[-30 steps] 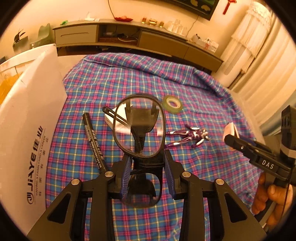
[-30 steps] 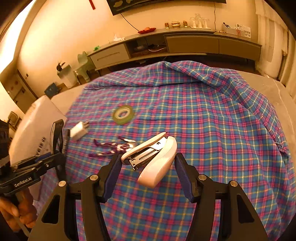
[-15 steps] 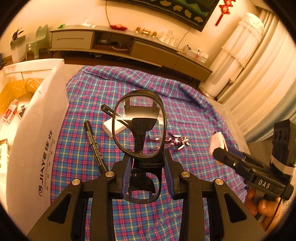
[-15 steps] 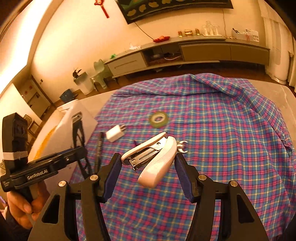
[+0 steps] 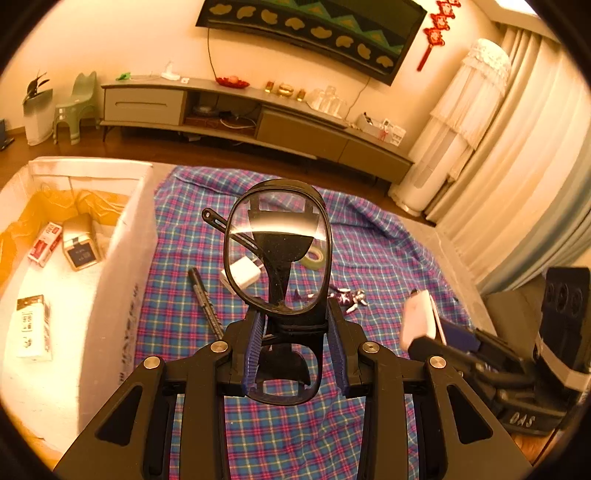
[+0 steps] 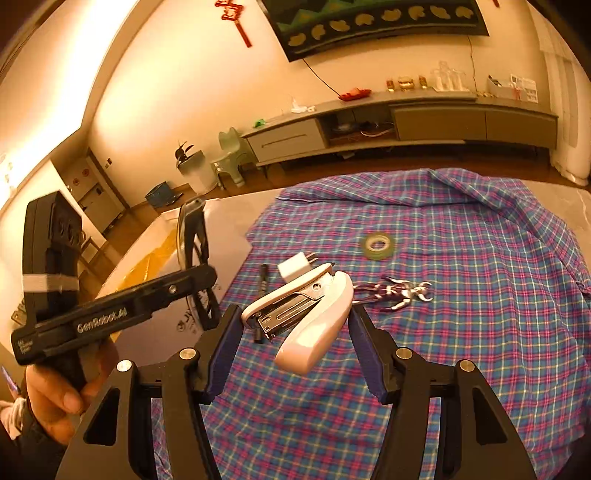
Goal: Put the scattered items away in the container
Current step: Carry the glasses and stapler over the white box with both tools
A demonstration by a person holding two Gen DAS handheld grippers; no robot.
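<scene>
Light: warm amber, brightest up the left wall.
Wall: plain, with a dark curved screen (image 5: pixel 310 33) and a red knot charm (image 5: pixel 436 33) hanging beside it.
Cabinet (image 5: pixel 229 114): long, low, grey, along the wall, trinkets on top.
Floor (image 5: pixel 155 147): brown wood.
Stool (image 5: pixel 75 107): pale green, left of the cabinet, next to a bin (image 5: pixel 37 114).
Curtains (image 5: pixel 517 177): cream, pleated, down the right side.

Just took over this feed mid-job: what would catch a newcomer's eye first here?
The black-framed glasses stand upright, clamped in the left gripper, filling the middle of its view. The right gripper holds a white stapler above the plaid cloth. On the left sits the open white box, with small packets already inside.
</scene>
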